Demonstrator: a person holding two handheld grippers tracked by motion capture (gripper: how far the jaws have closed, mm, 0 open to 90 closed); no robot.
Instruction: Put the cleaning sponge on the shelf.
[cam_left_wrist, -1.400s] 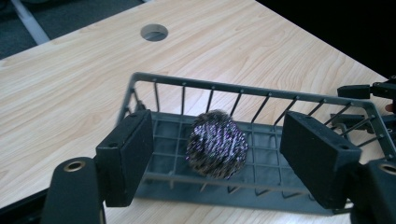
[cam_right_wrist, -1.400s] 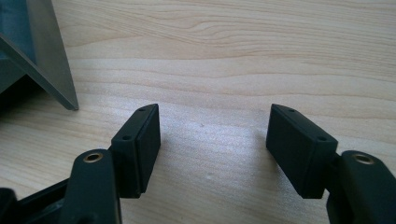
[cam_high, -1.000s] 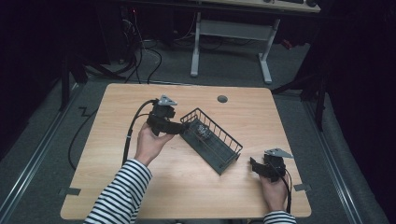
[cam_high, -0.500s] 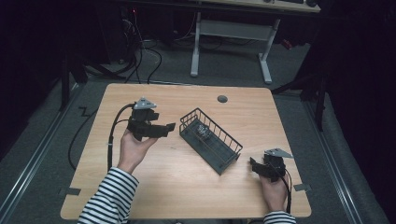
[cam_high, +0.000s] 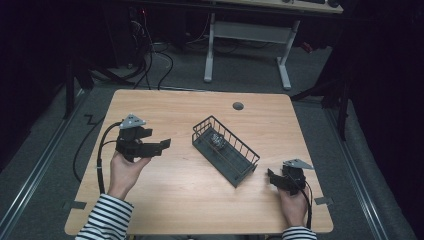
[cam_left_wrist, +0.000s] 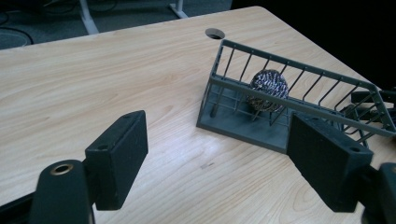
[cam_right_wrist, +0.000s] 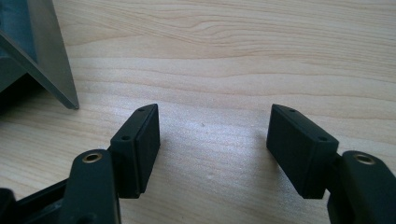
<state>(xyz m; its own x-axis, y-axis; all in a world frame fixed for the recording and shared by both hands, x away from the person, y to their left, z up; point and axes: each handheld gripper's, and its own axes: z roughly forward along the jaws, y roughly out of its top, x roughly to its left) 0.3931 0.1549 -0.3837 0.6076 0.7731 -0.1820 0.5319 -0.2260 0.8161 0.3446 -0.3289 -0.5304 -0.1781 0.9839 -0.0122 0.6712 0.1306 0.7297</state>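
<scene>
Scourer (cam_left_wrist: 268, 90) is seen resting in the basket (cam_high: 235, 167) mid-tabletop; left gripper (cam_high: 159, 146) is held wide, empty, aimed at it; right gripper (cam_high: 274, 179), also wide, is parked near the right edge.

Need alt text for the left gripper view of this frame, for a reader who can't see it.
A round steel-wool scouring ball sits inside a dark grey wire basket on a light wooden table. The left gripper, with its two black jaws open and empty, points toward the basket from nearer the camera.
</scene>
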